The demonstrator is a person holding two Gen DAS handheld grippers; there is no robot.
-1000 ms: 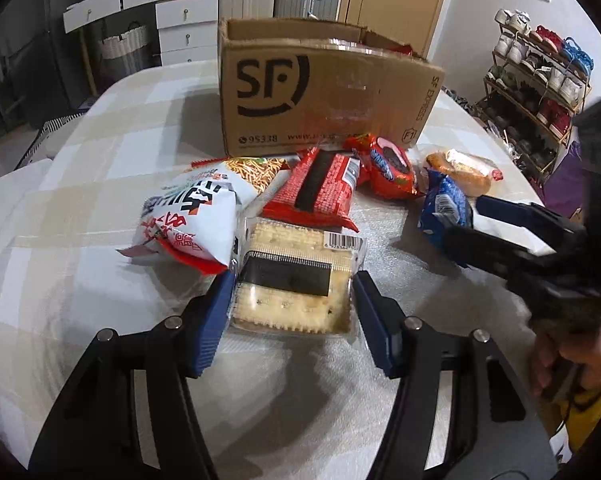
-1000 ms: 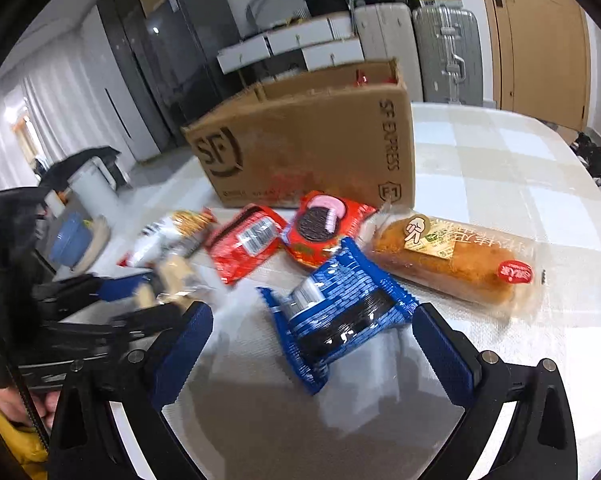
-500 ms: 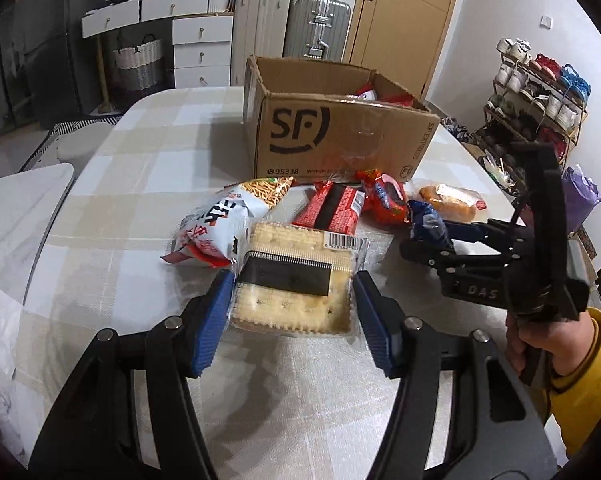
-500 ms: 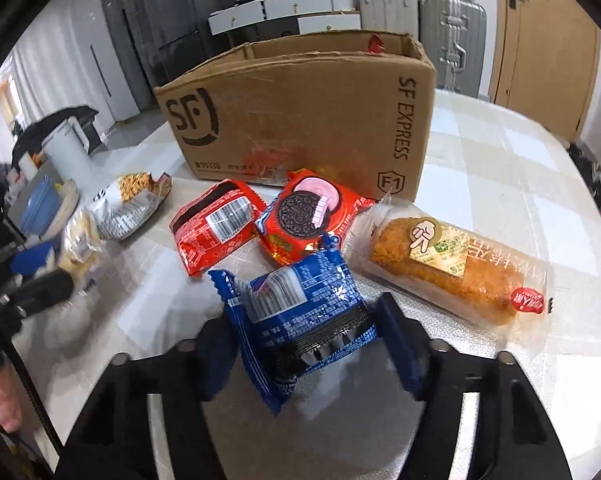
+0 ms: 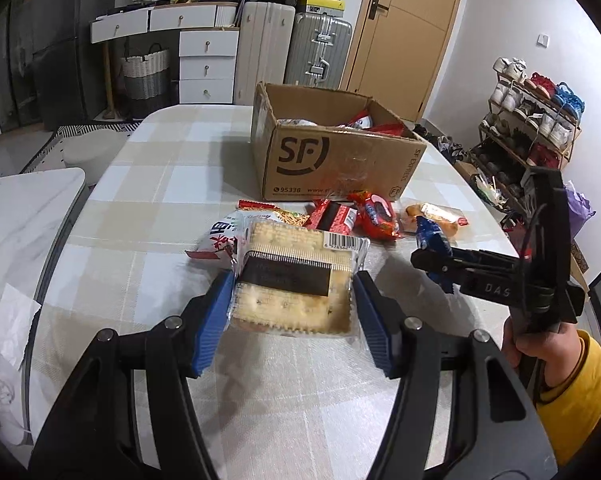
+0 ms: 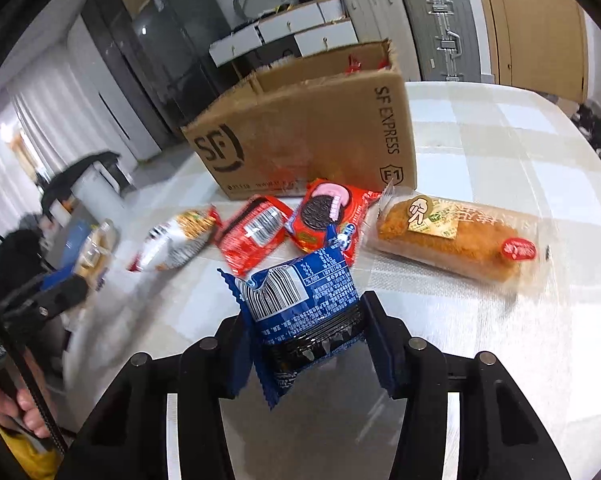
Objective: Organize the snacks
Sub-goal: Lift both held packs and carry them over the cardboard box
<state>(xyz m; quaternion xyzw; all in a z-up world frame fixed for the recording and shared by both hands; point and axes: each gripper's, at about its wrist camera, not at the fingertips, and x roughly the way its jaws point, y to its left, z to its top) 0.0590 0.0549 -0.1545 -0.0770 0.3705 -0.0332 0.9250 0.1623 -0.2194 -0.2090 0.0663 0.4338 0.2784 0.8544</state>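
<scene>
My left gripper (image 5: pixel 290 300) is shut on a clear pack of crackers (image 5: pixel 296 280) and holds it above the checked table (image 5: pixel 160 184). My right gripper (image 6: pixel 304 320) has its jaws closing on a blue cookie packet (image 6: pixel 300 300). The pads press its sides and the wrapper is crumpled between them. In the left wrist view the right gripper (image 5: pixel 432 258) shows at the right with that blue packet (image 5: pixel 430 234). Behind stands the open SF cardboard box (image 5: pixel 340 160) with red packets inside. A white snack bag (image 6: pixel 176 240), a red packet (image 6: pixel 256 232), a red Oreo packet (image 6: pixel 324 212) and a wrapped bread (image 6: pixel 452 236) lie before it.
A shoe rack (image 5: pixel 532 120) stands right of the table. Suitcases (image 5: pixel 316 48) and white drawers (image 5: pixel 204 64) line the back wall. A white side table (image 5: pixel 28 208) sits at the left. A hand in a yellow sleeve (image 5: pixel 556 364) grips the right tool.
The left gripper has risen with the cracker pack, so the table and box look farther off. The right jaws have come in from wide open onto the blue packet.
</scene>
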